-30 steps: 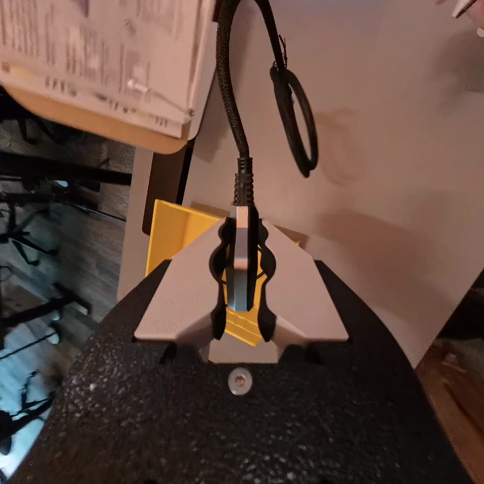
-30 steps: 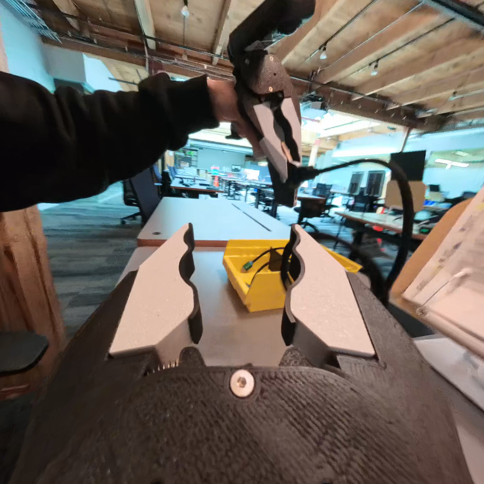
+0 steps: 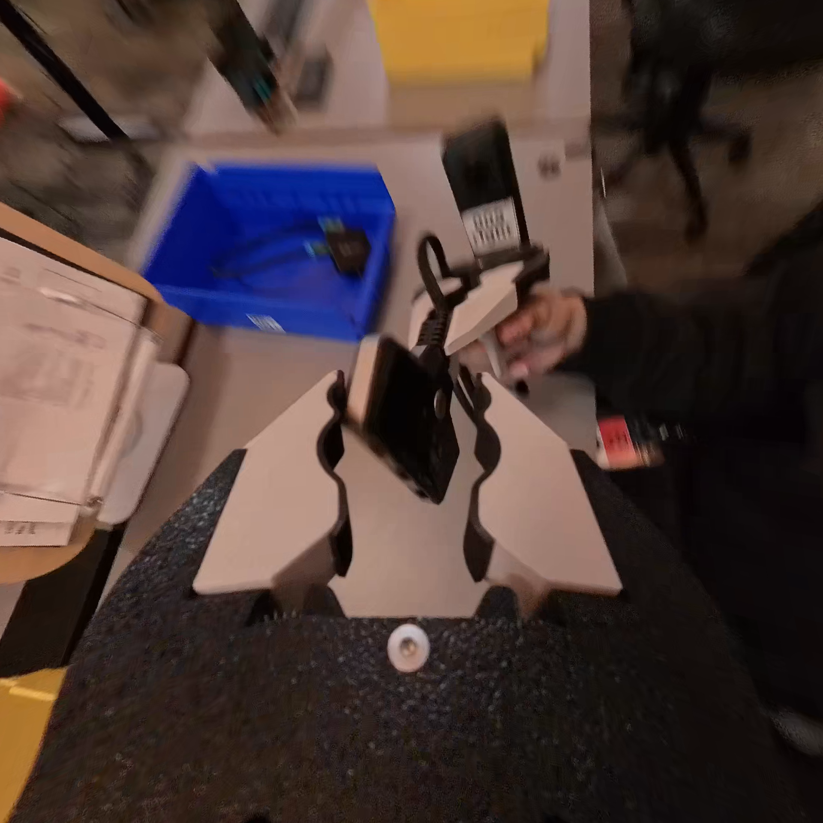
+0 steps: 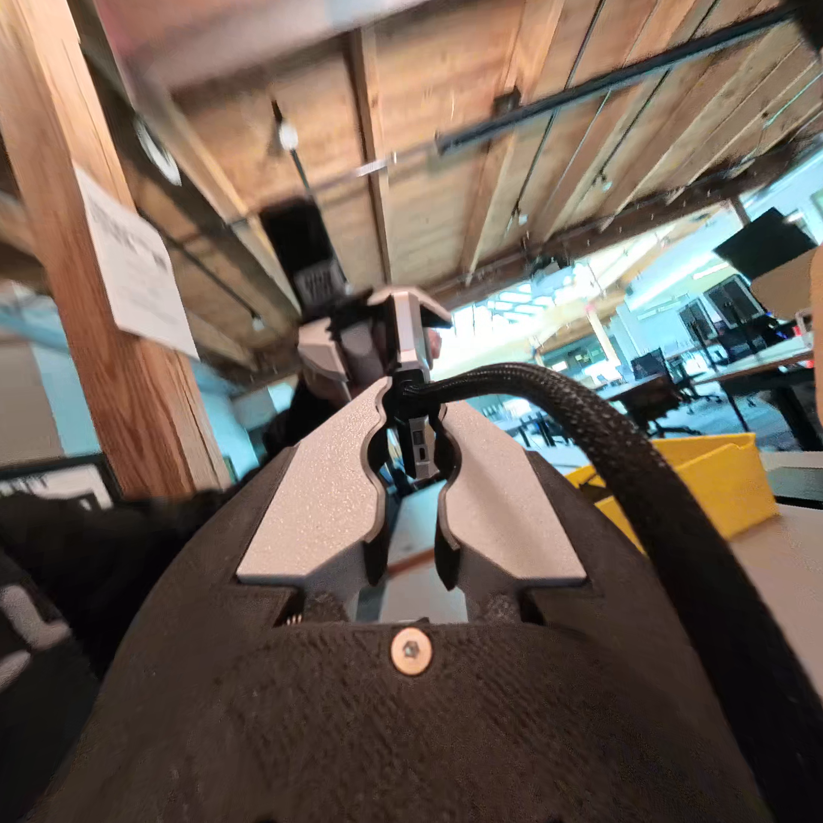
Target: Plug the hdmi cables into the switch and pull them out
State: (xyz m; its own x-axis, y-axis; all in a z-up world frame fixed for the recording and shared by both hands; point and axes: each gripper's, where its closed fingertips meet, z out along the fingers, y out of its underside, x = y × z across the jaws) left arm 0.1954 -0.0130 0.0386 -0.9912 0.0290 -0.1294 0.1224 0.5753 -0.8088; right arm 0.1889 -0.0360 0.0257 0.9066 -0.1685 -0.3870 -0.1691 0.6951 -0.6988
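Two grippers meet; right gripper [image 4: 412, 396] jaws pinch cable [image 4: 623, 450]; left gripper [image 3: 407, 392] wide.

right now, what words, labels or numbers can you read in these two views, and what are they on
No text can be quoted: motion blur smears every marking.
Stack of papers, left: print blurred.
Sticker on the blue bin: blurred.
White label on the black device: blurred.
Red tag, right: blurred.
White sheet on the wooden post: blurred.
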